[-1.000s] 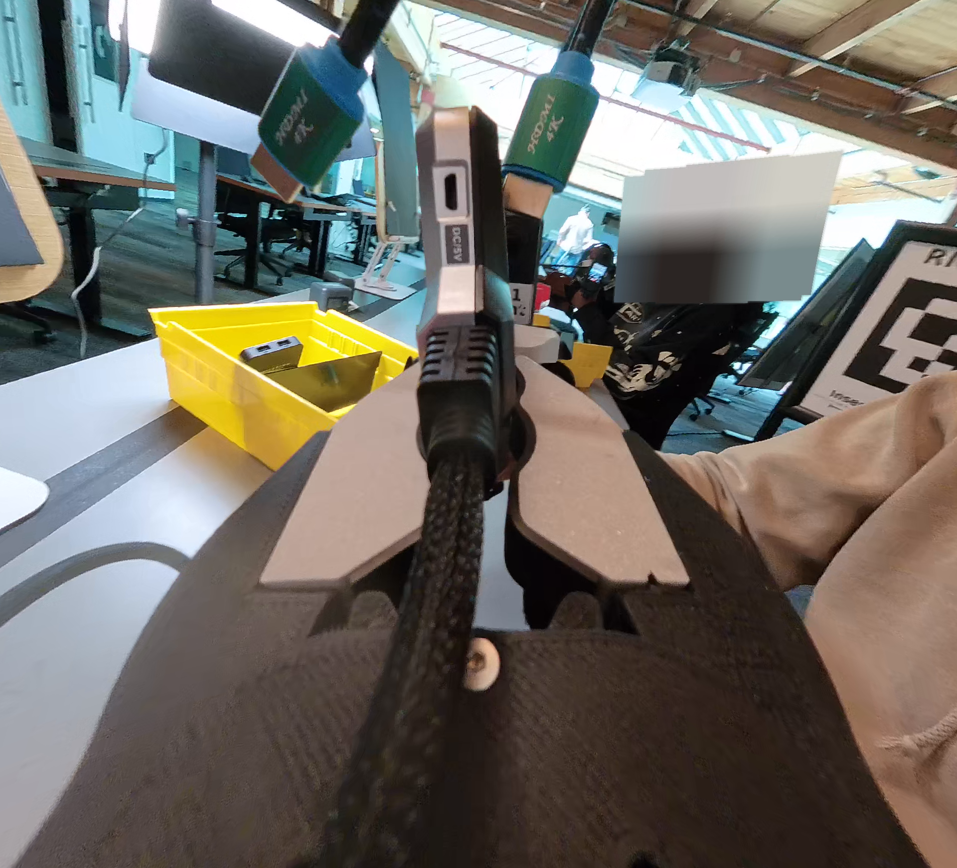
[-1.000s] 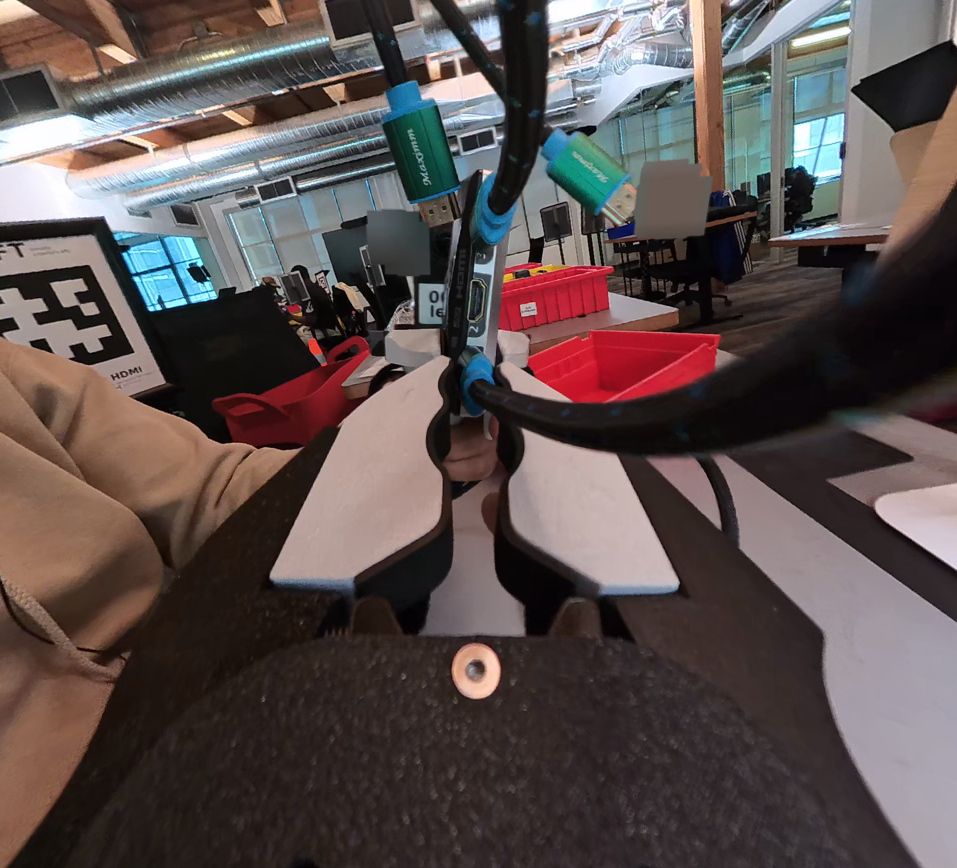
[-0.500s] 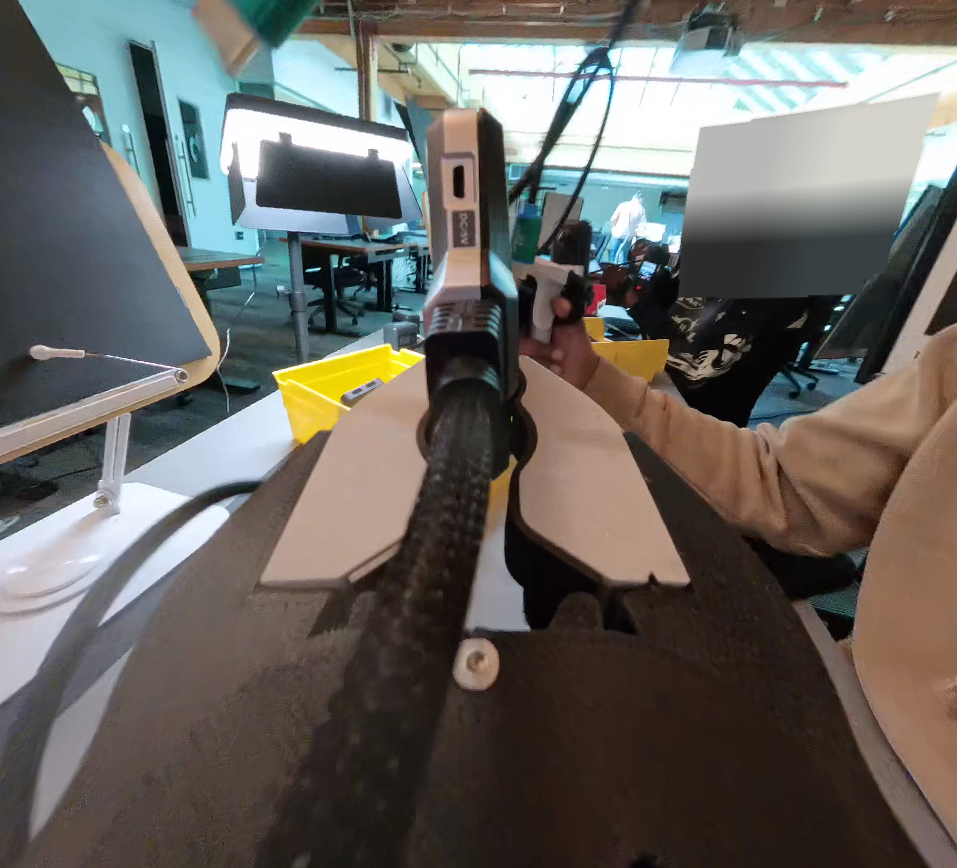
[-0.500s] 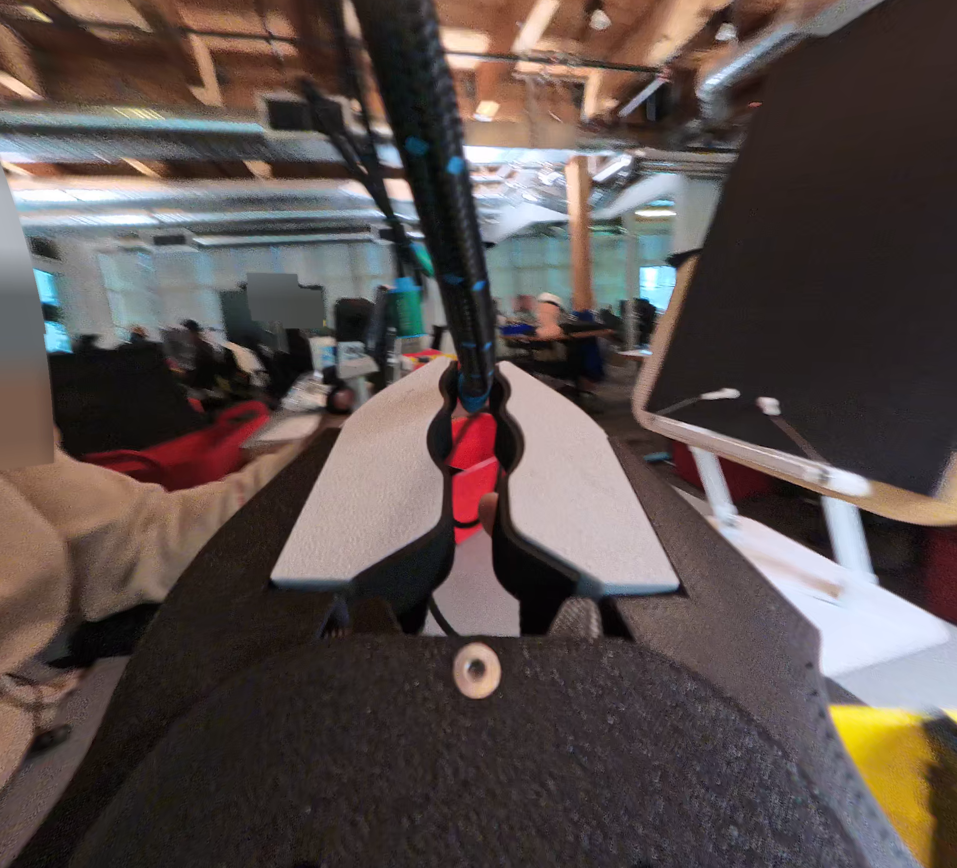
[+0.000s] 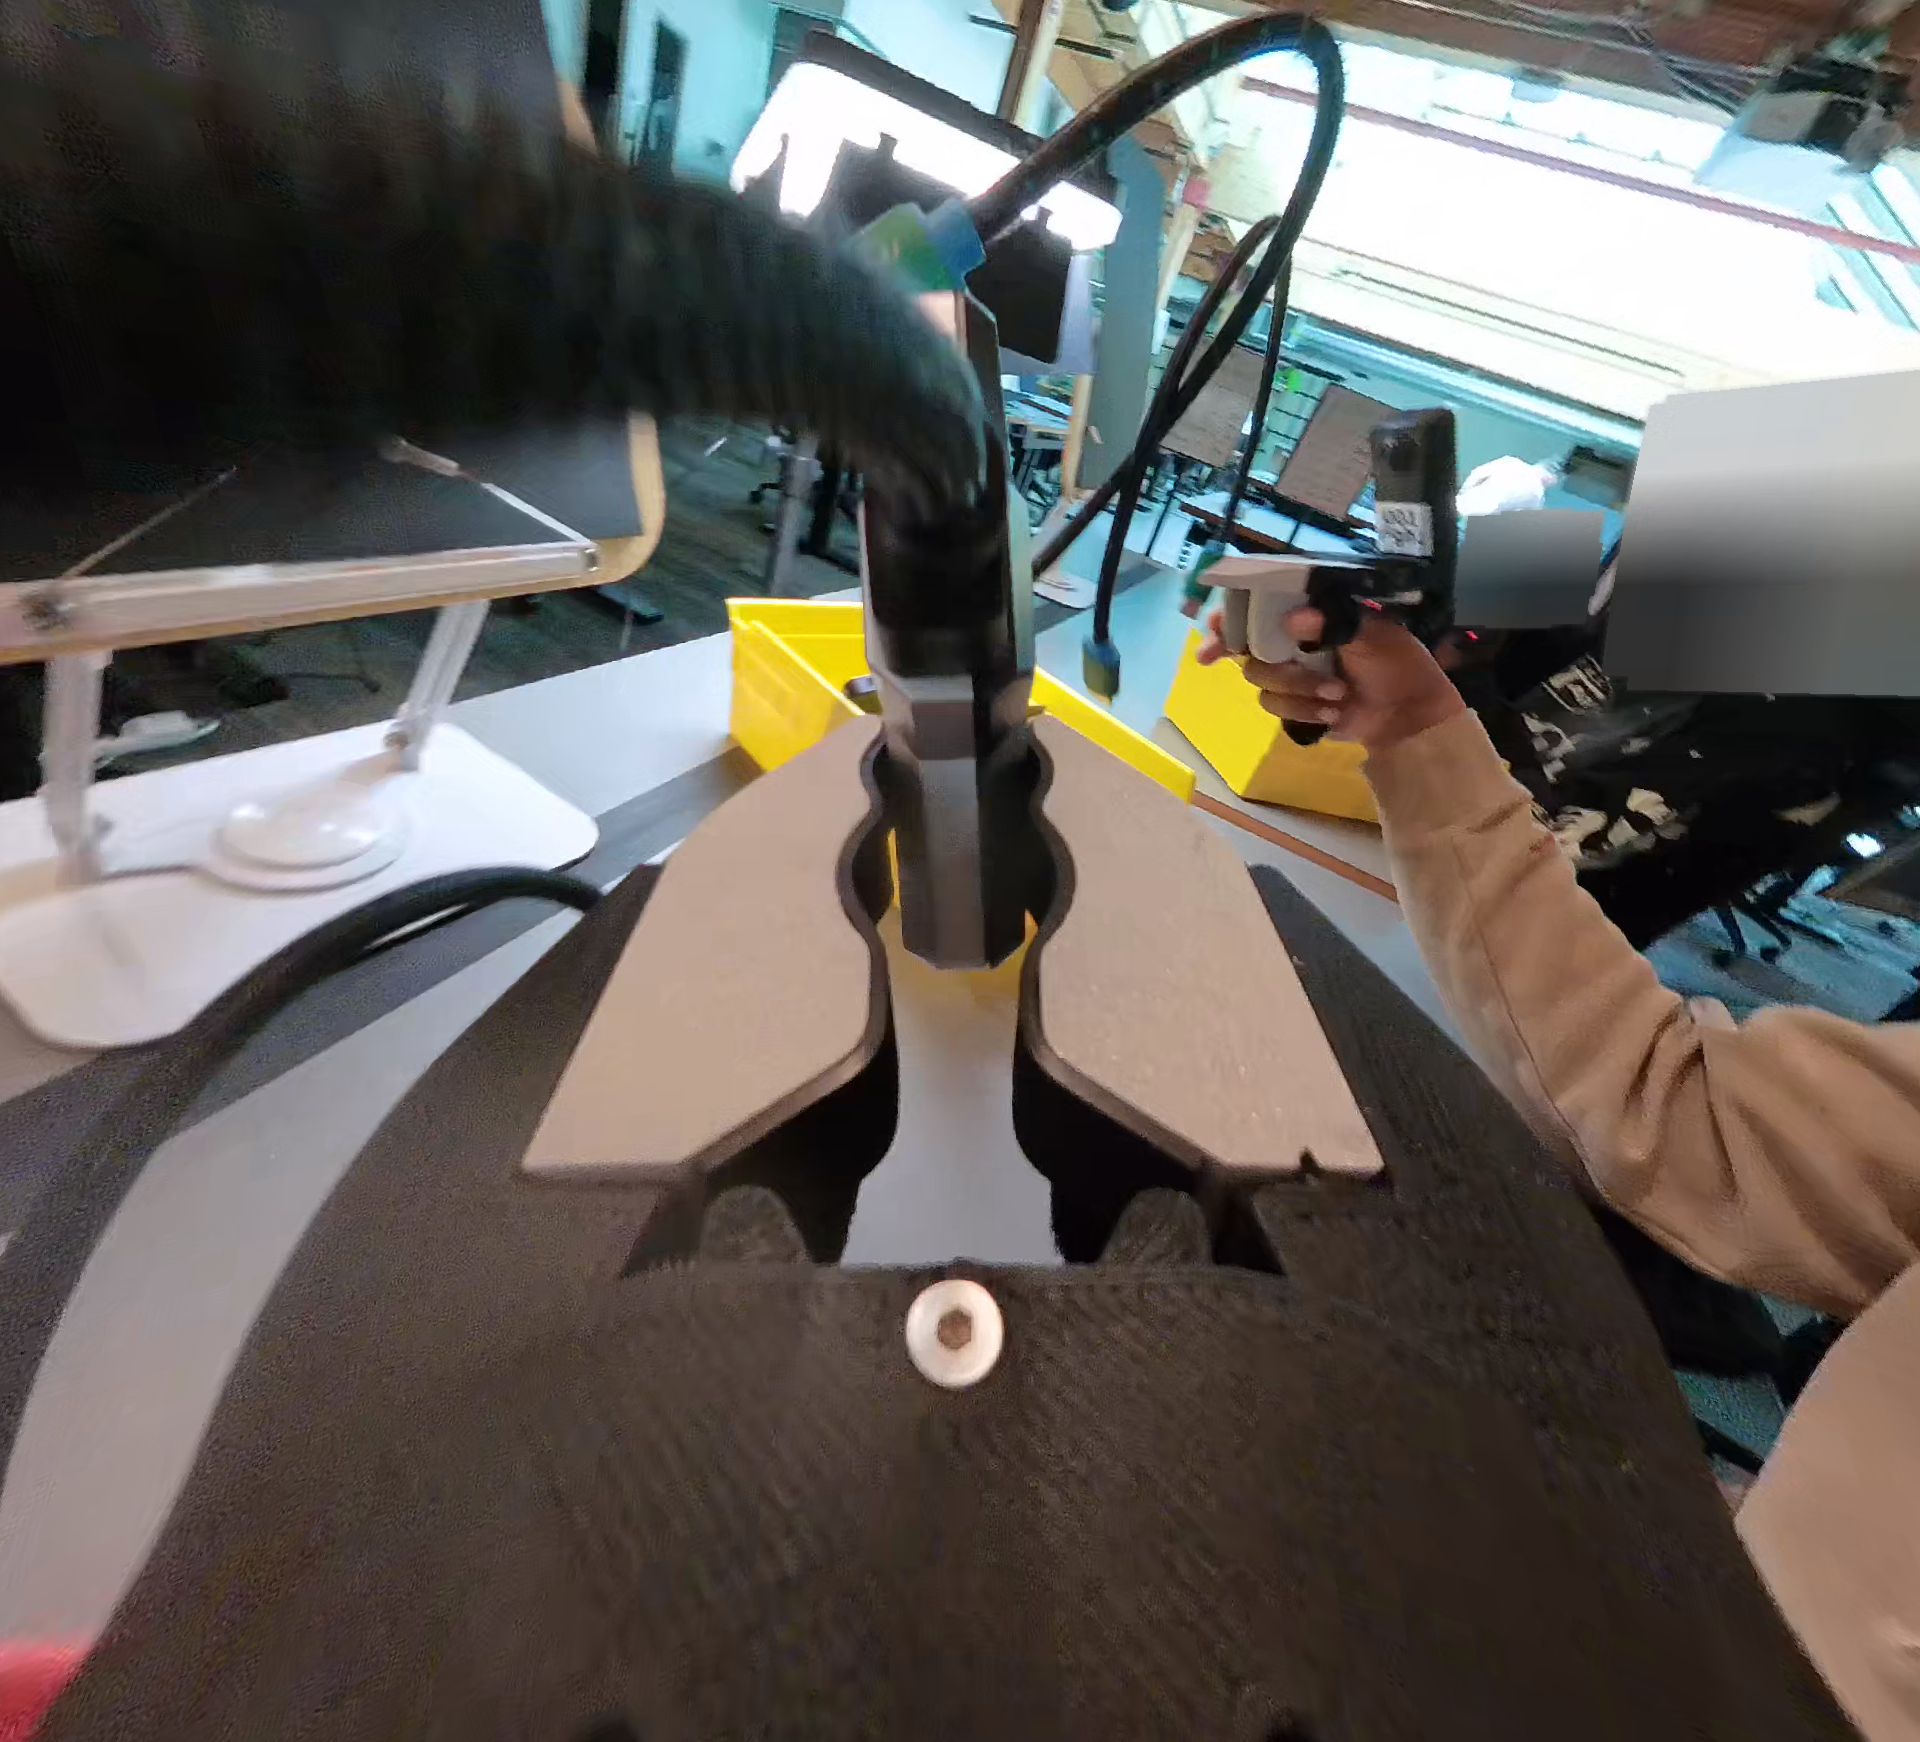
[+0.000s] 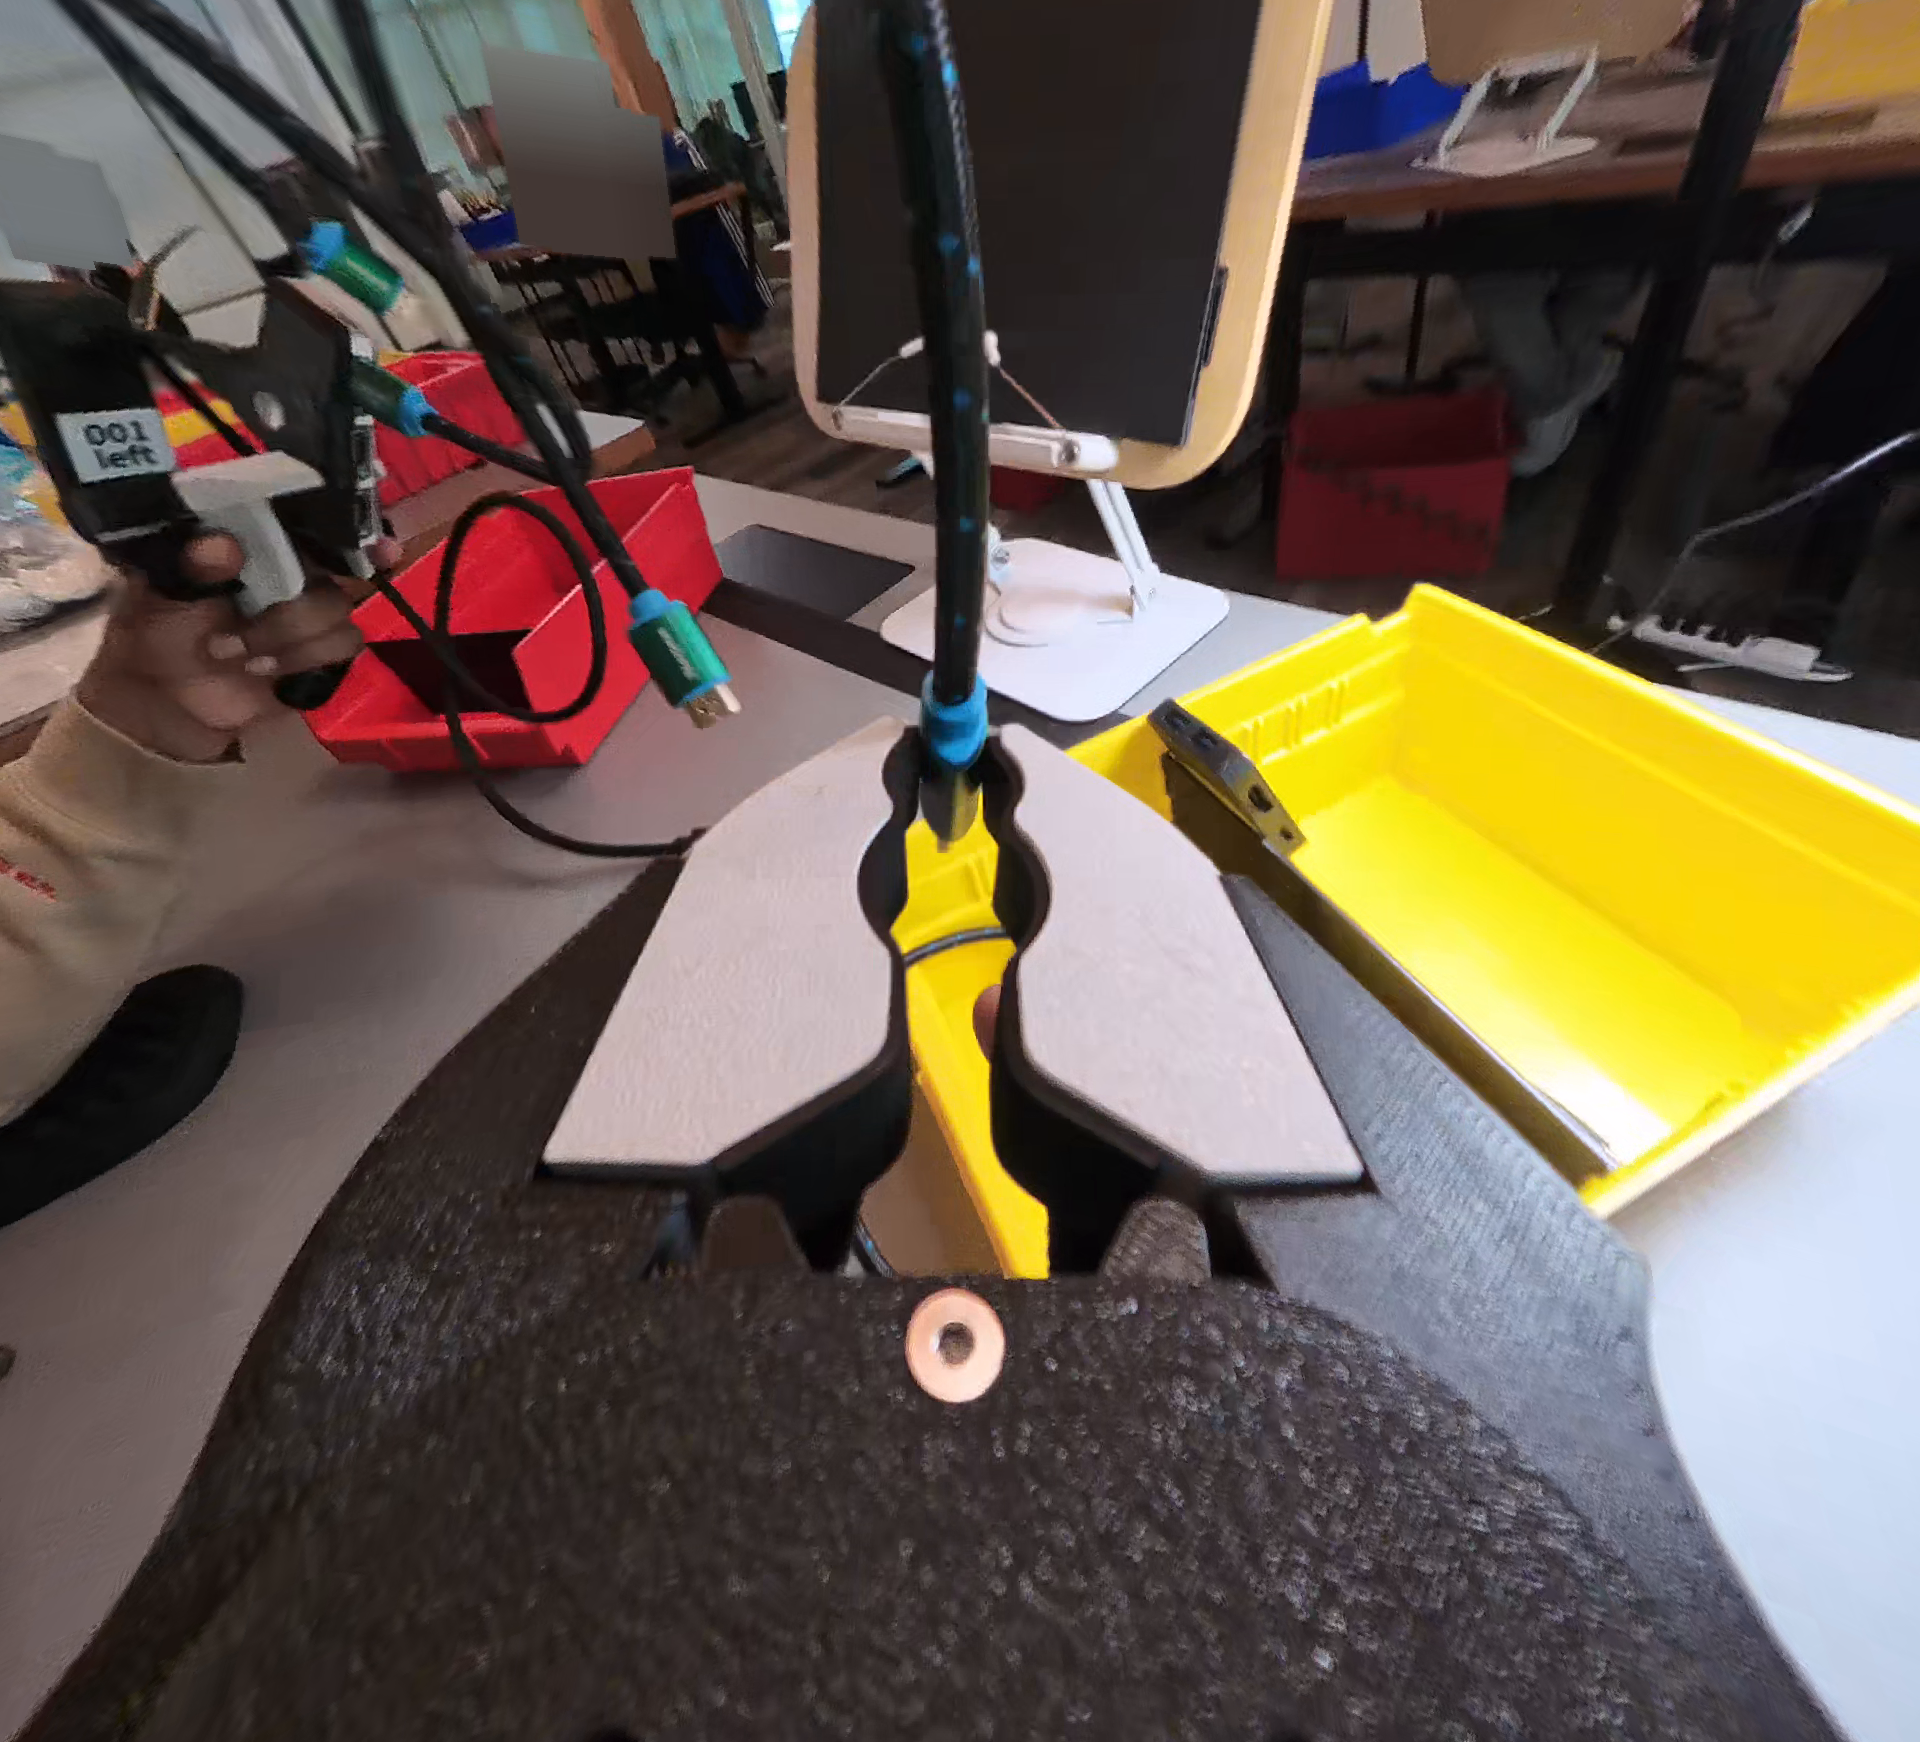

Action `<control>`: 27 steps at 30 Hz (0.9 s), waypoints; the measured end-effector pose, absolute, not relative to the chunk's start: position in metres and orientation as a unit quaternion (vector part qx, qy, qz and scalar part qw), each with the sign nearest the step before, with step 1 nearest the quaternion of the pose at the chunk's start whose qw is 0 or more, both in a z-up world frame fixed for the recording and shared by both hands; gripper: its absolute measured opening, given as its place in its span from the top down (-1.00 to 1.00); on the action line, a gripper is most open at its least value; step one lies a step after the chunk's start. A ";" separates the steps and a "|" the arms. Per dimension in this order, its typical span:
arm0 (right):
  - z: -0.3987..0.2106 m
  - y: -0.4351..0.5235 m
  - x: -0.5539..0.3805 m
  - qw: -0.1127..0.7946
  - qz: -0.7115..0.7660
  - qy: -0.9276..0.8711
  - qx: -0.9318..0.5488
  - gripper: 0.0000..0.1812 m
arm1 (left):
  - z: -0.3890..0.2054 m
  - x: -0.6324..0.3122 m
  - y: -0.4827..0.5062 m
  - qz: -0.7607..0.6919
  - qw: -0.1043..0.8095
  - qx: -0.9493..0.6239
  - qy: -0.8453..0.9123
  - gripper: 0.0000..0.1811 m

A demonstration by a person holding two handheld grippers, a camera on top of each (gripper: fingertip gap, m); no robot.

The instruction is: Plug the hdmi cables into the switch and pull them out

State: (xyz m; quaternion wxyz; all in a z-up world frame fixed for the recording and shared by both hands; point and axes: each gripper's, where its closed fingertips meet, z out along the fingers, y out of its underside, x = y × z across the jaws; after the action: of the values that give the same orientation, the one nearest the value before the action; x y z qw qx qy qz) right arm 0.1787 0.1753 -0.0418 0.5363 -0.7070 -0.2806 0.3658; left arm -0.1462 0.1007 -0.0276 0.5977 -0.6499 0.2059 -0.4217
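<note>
My left gripper (image 5: 954,742) is shut on the grey HDMI switch (image 5: 951,819) and holds it upright above the table. A thick black braided cable (image 5: 623,321), blurred, runs from the switch to the left. A green plug with a blue collar (image 5: 909,243) sits at the switch's top. My right gripper (image 6: 951,747) is shut on an HDMI plug (image 6: 951,799) with a blue collar, its blue-flecked cable (image 6: 951,342) rising upward, over the yellow bin (image 6: 1558,913). The switch (image 6: 358,466) is far left there, apart from this plug. A loose green plug (image 6: 681,653) hangs below it.
A second switch (image 6: 1226,773) leans inside the yellow bin. A red bin (image 6: 582,591) stands at the left. A tablet on a white stand (image 6: 1039,134) is behind. A sleeved arm (image 5: 1610,1017) reaches in from the right. A second yellow bin (image 5: 1268,757) stands farther back. The grippers' ends are close to 35 cm from one another.
My right gripper has pulled its plug out of the switch and swung right, over the yellow bin. My left gripper has turned with the switch still in it.
</note>
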 end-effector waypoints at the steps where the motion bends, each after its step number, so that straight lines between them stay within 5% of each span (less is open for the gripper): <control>1: -0.042 0.174 0.182 0.533 0.379 -0.280 -0.702 0.87 | -0.030 -0.153 0.105 -0.415 0.598 -0.658 0.193 0.77; 12: -0.004 0.166 0.197 0.609 0.391 -0.269 -0.636 0.88 | -0.055 -0.179 0.123 -0.365 0.595 -0.696 0.169 0.77; 27: -0.007 0.167 0.101 0.598 0.412 -0.299 -0.620 0.88 | -0.060 -0.100 0.056 -0.392 0.541 -0.600 0.440 0.77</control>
State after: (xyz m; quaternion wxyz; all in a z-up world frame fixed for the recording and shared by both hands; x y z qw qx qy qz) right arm 0.1006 0.1666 -0.0070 0.5977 -0.6196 -0.2986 0.4119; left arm -0.0999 0.0560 -0.0597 0.5409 -0.6000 0.4401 -0.3921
